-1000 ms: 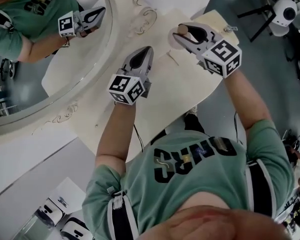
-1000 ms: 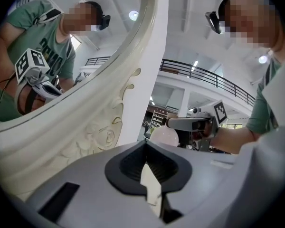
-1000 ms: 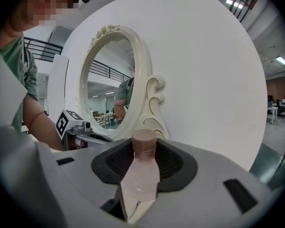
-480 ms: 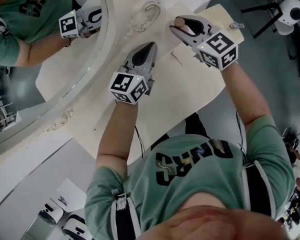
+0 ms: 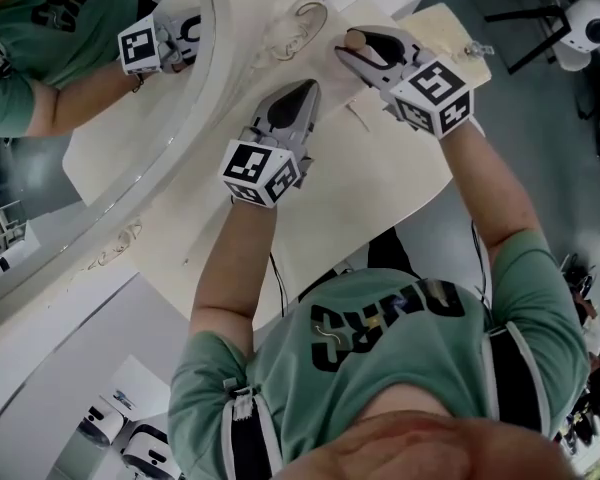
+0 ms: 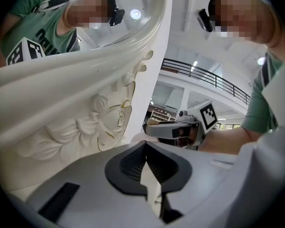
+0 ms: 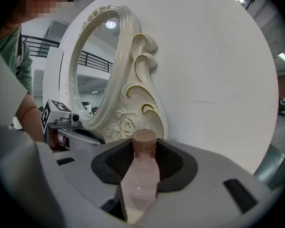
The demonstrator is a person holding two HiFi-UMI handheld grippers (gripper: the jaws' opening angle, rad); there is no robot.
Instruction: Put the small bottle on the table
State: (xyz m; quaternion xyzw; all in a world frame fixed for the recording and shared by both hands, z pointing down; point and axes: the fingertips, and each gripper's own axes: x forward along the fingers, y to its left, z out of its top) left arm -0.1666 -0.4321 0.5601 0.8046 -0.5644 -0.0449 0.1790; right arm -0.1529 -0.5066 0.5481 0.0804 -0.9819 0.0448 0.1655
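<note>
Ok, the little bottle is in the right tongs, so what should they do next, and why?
Probably lower it onto the table. The right tongs are clamped on the small bottle, which is upright near the mirror frame, and no view shows its base resting down yet.

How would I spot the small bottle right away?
Start at the big oval mirror with its carved cream frame on the pale table. Near its base, the right gripper clamps the small bottle: clear, pinkish, with a brown cap, the only container there.
</note>
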